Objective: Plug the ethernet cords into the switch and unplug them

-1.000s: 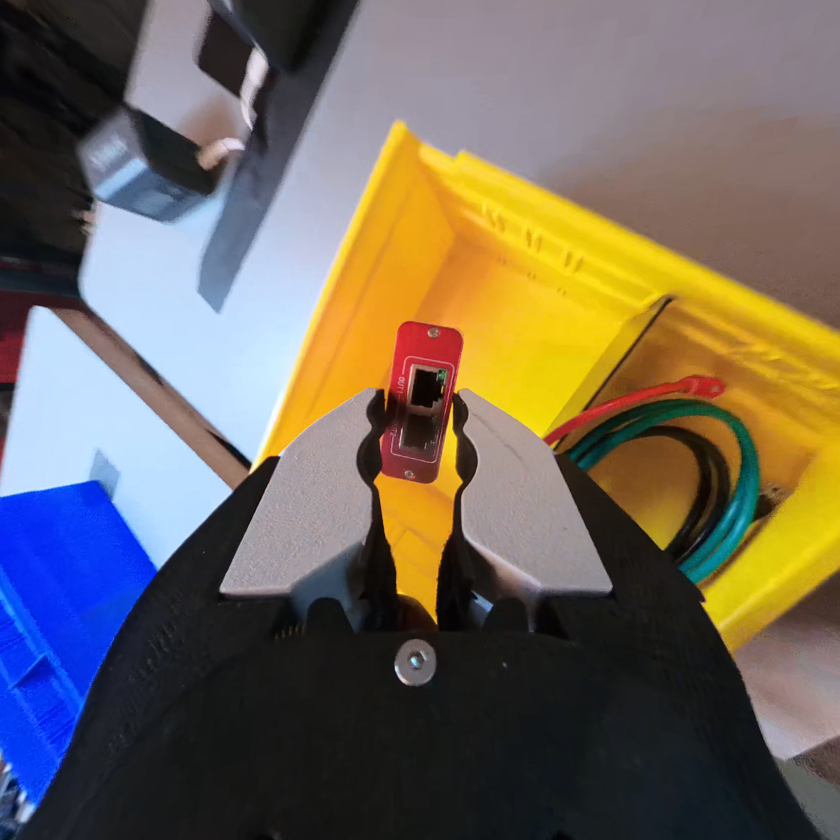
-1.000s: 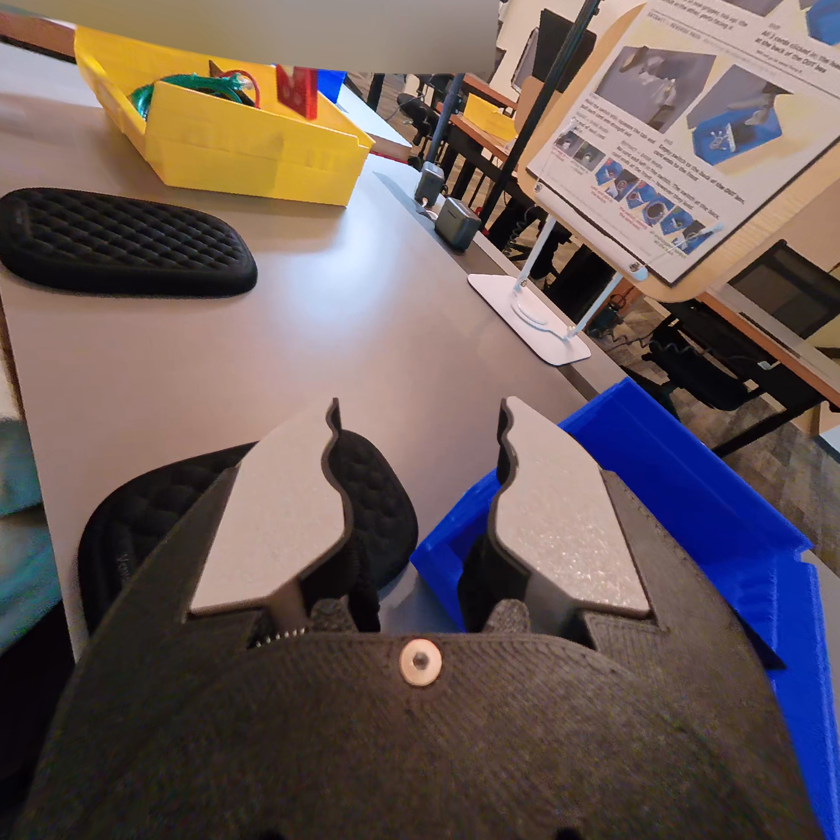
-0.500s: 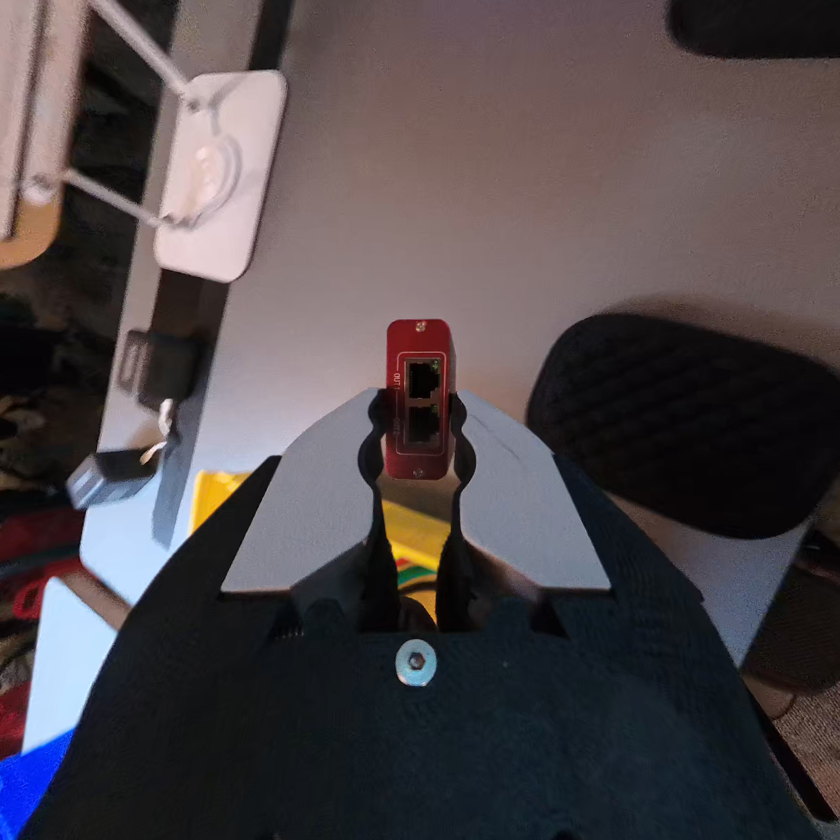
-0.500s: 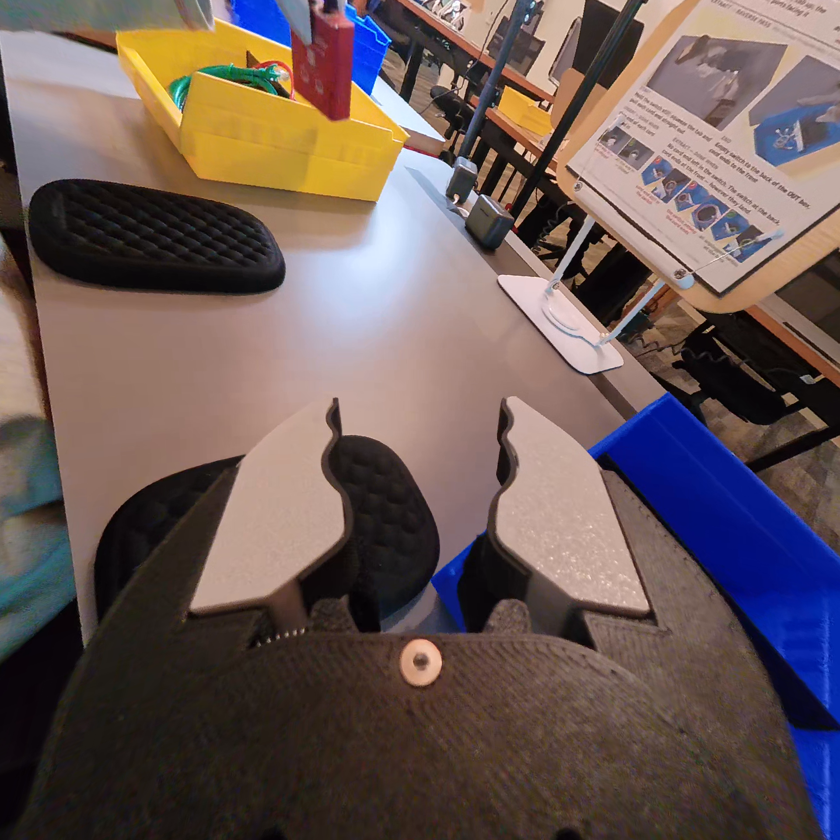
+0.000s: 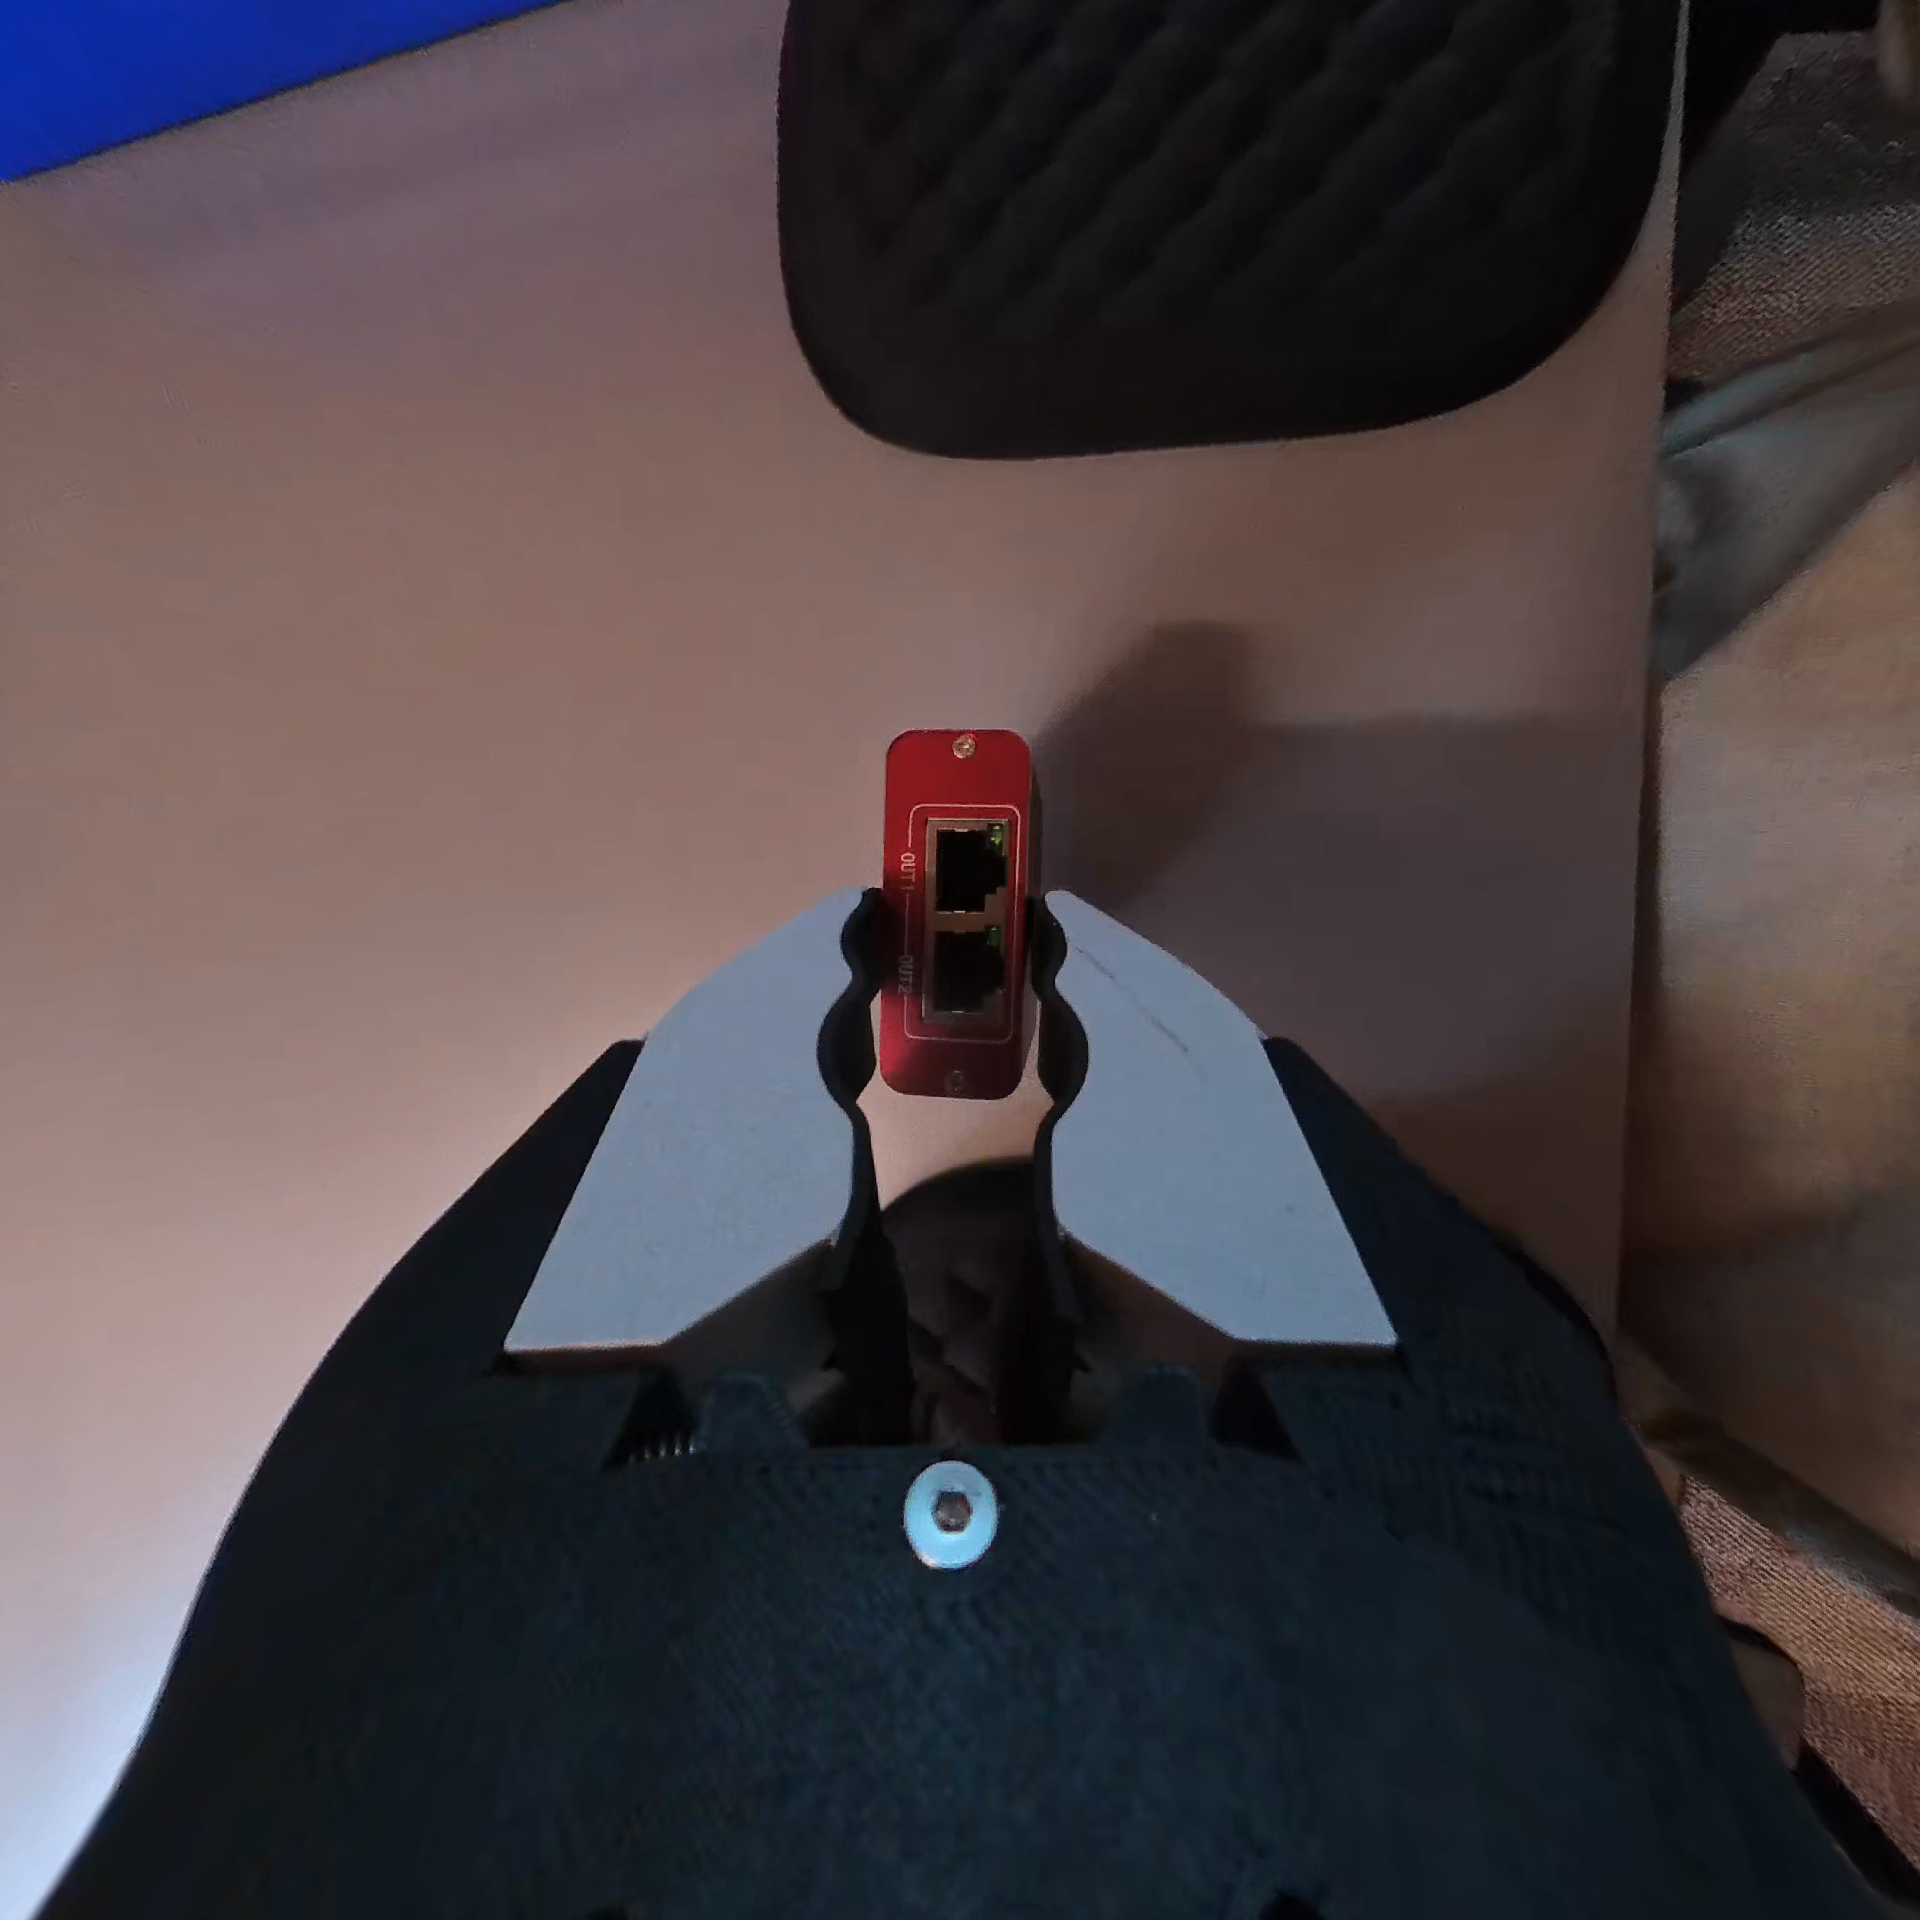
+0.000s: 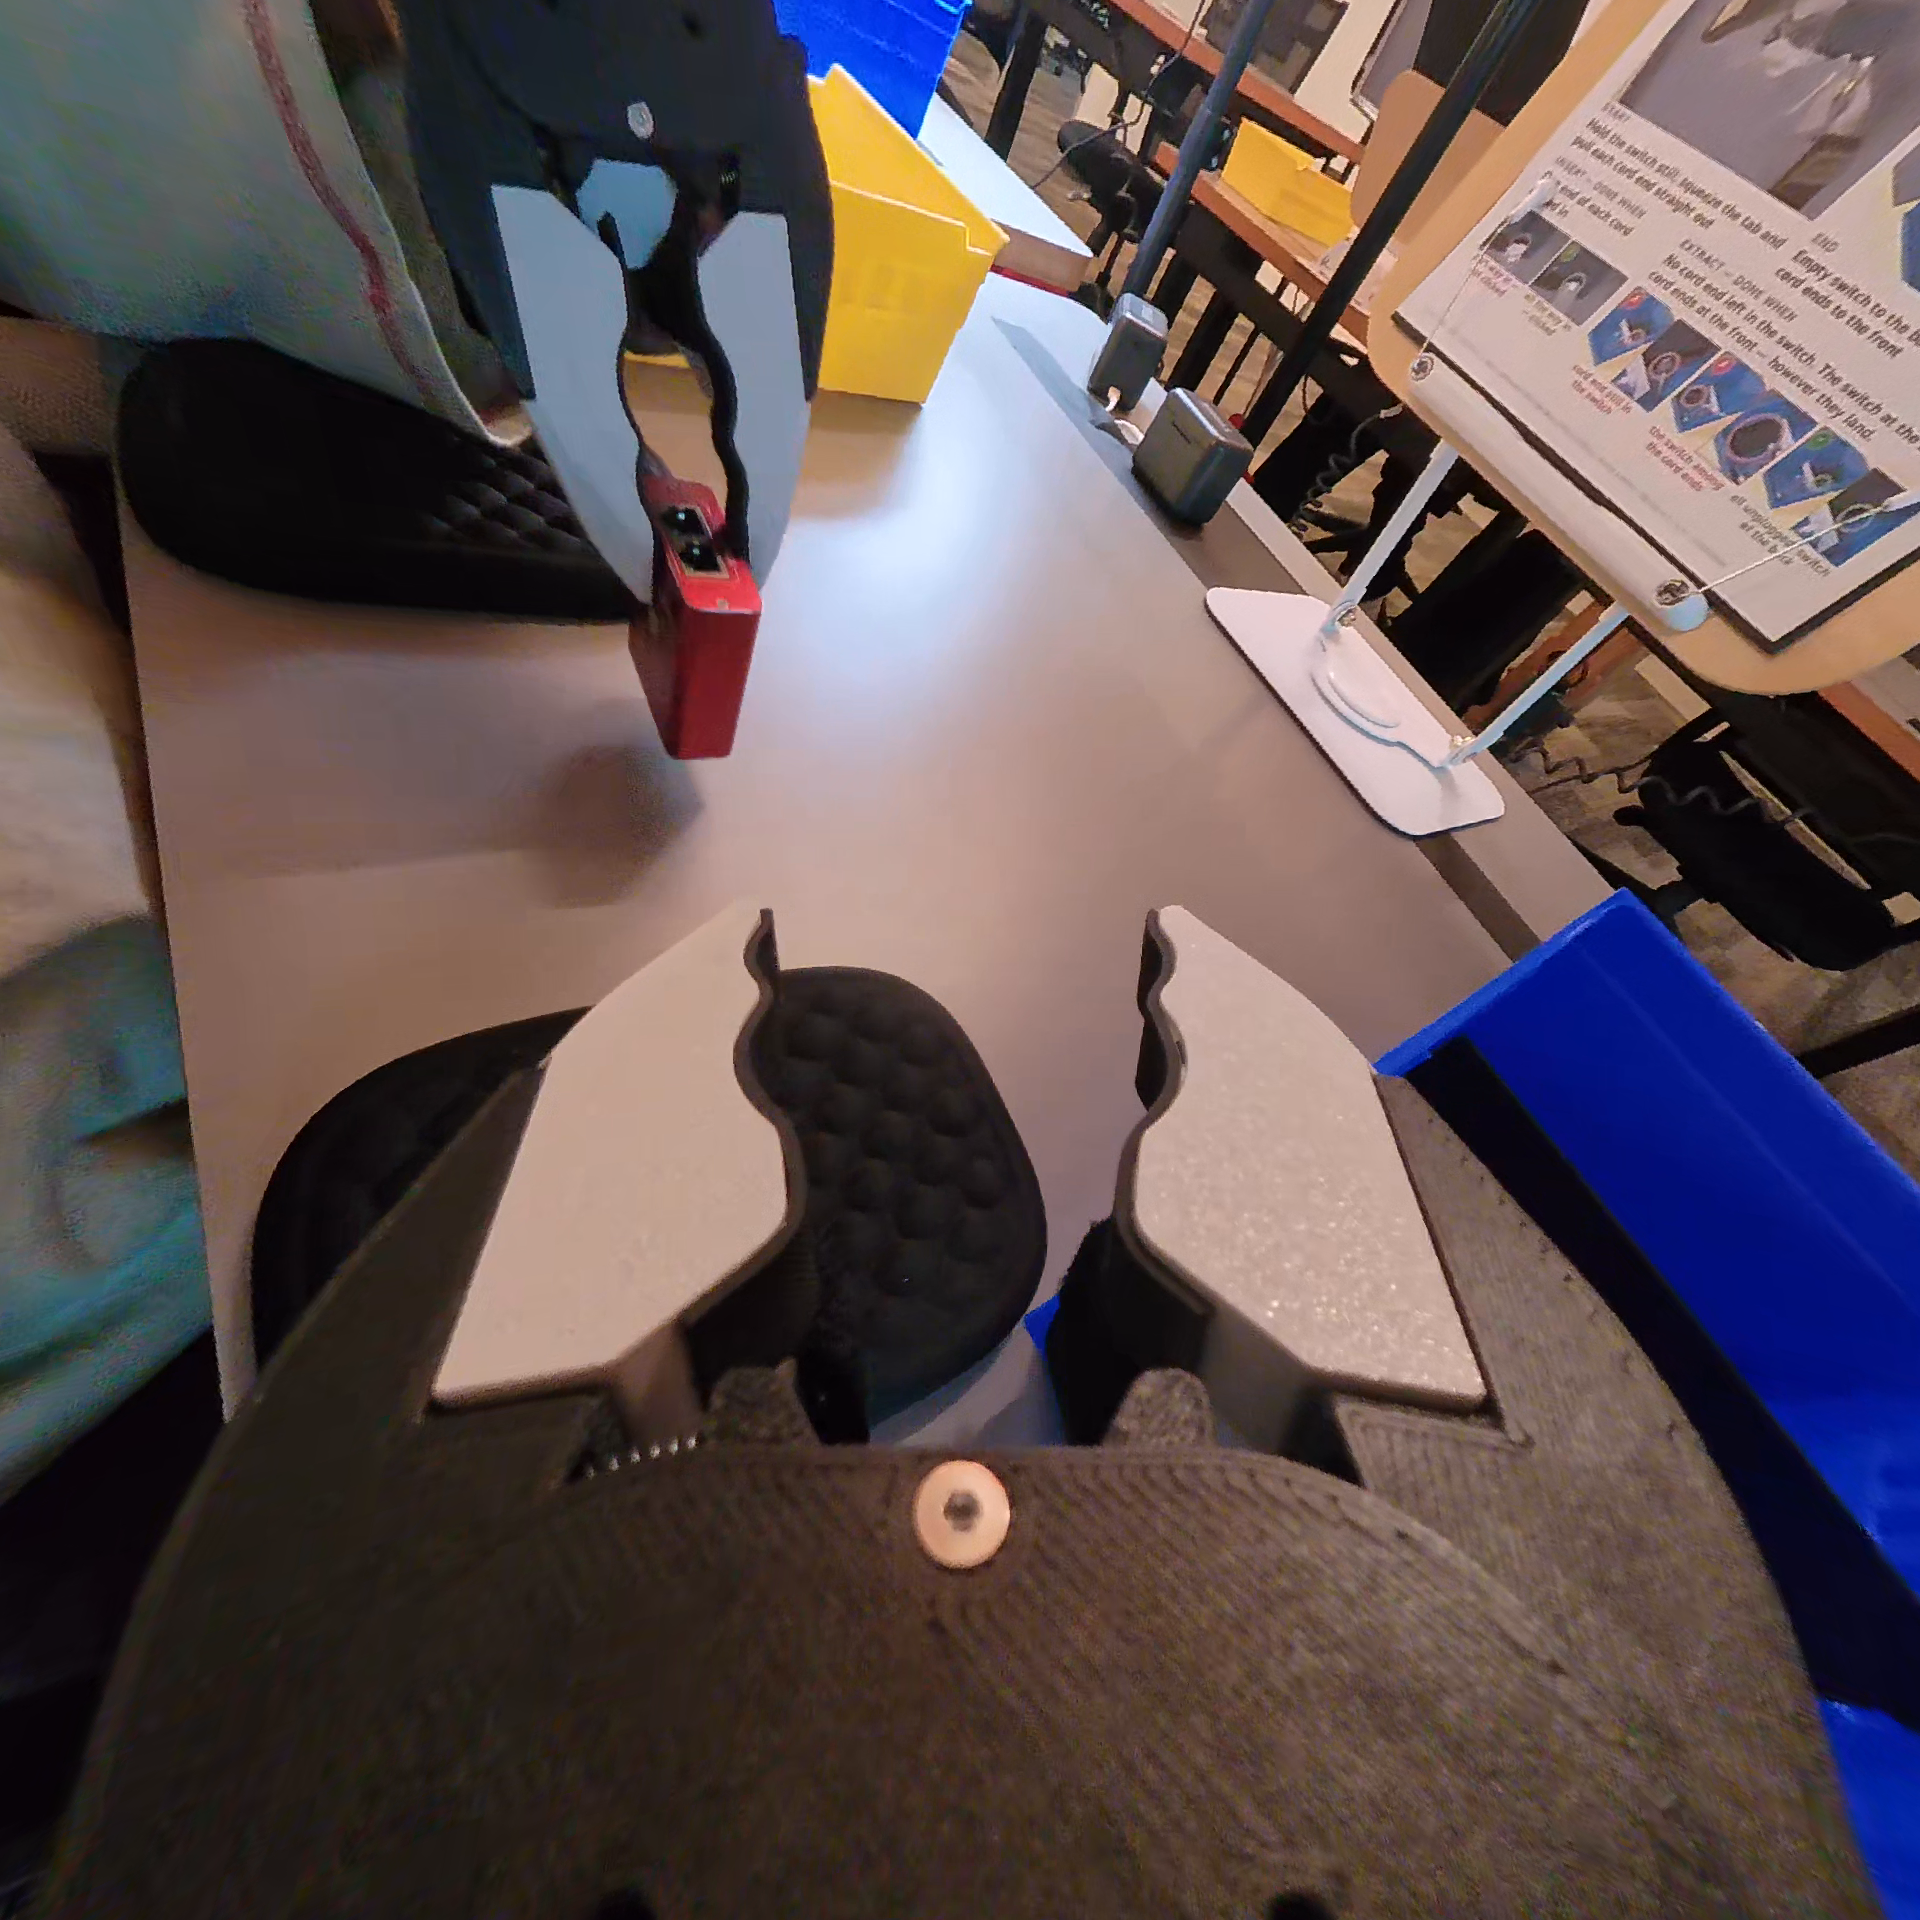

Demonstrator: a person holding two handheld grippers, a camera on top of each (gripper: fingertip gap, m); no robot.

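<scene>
Holding: we grip the red switch in the left gripper, above the table.
Right gripper: wide, empty.

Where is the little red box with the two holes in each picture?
Left wrist view: the red switch sits in the middle, pinched by the left gripper, its two ports facing the camera.
Right wrist view: the same switch hangs upper left, held above the table.
Shared landmark: the black padded mat, which lies under the right gripper at.
</scene>
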